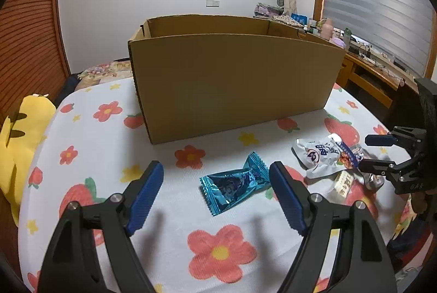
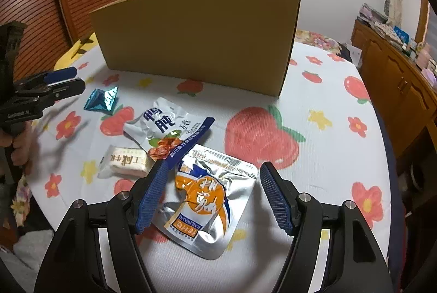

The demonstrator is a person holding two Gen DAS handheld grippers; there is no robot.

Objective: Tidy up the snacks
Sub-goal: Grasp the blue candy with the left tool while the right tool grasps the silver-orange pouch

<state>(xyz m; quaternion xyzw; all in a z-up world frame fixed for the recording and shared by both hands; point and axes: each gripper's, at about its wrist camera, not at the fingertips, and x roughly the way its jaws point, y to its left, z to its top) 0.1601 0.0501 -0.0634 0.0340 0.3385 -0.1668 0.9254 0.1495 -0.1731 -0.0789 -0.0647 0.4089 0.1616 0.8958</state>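
Observation:
A blue foil candy packet (image 1: 237, 183) (image 2: 102, 100) lies on the flowered tablecloth (image 1: 82, 129). My left gripper (image 1: 215, 167) (image 2: 79, 78) stands open, one finger on each side of the packet and neither touching it. A silver and orange pouch (image 2: 207, 200) lies between the fingers of my right gripper (image 2: 215, 166) (image 1: 366, 153), which is open just above it. Beside it are a white pouch with a blue stripe (image 2: 164, 123) (image 1: 322, 156) and a small cream bar (image 2: 125, 164) (image 1: 342, 182). An open cardboard box (image 1: 232, 79) (image 2: 196, 36) stands behind all the snacks; its inside is hidden.
A yellow plush toy (image 1: 24, 134) lies off the table's left edge. A wooden cabinet (image 2: 396, 79) and a cluttered desk (image 1: 368, 60) stand to the right. A person's hand (image 2: 21, 142) holds the left gripper's handle. The rounded table edge runs close below both grippers.

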